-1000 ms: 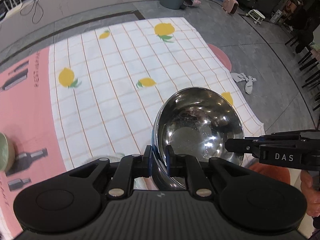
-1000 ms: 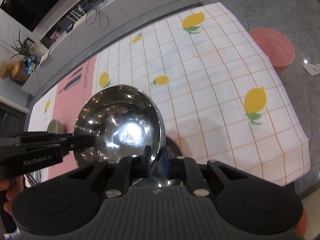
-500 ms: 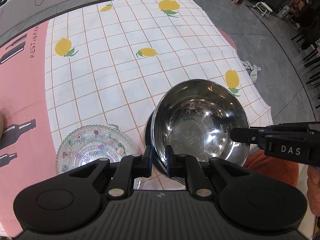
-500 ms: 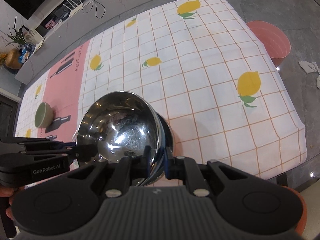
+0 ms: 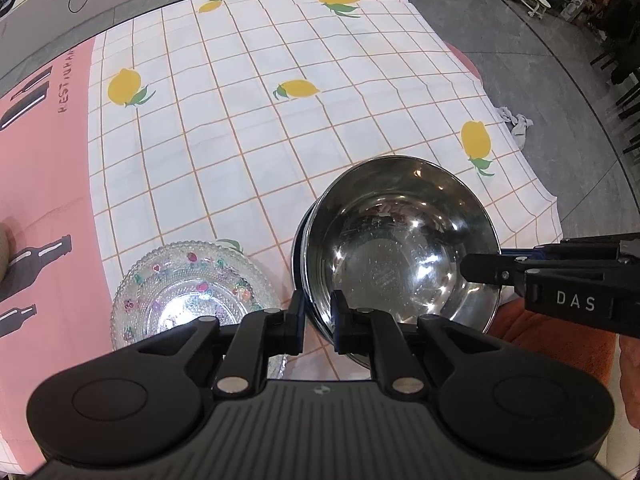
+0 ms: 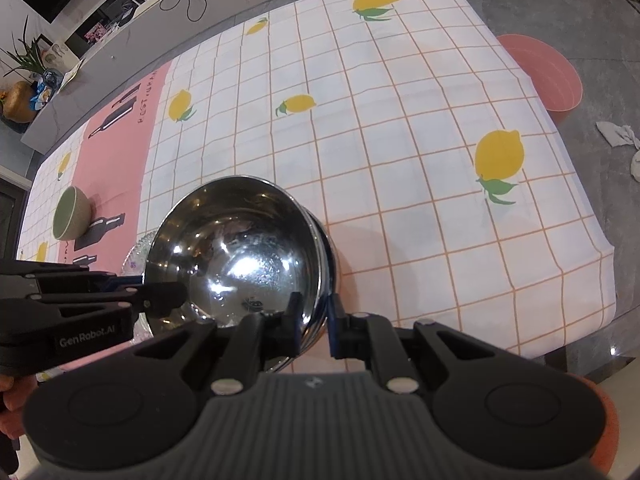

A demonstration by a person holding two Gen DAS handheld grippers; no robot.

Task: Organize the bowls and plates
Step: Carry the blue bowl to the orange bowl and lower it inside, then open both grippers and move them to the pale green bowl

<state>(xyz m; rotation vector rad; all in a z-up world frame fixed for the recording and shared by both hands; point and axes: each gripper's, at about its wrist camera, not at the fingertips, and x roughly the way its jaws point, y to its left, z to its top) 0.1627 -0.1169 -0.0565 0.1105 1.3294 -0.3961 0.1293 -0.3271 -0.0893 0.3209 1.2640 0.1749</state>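
A shiny steel bowl [image 5: 400, 240] sits low over the lemon-print tablecloth, with a second rim just under it, so it seems nested in another steel bowl. My left gripper [image 5: 318, 320] is shut on its near rim. My right gripper [image 6: 314, 316] is shut on the opposite rim of the steel bowl [image 6: 240, 256]. Each gripper shows in the other's view. A clear glass plate with fruit print [image 5: 192, 292] lies on the cloth to the left of the bowl. A green bowl [image 6: 72, 212] stands far left on the pink cloth.
The tablecloth [image 6: 400, 128] ends at the table's right and near edges. A pink bucket [image 6: 540, 76] stands on the floor beyond the right edge, with rags [image 6: 618, 136] near it. A counter with a plant [image 6: 28, 60] lies at the far left.
Both grippers have lowered the steel bowl toward the table and drawn it nearer the front edge. The glass plate has come into view beside it.
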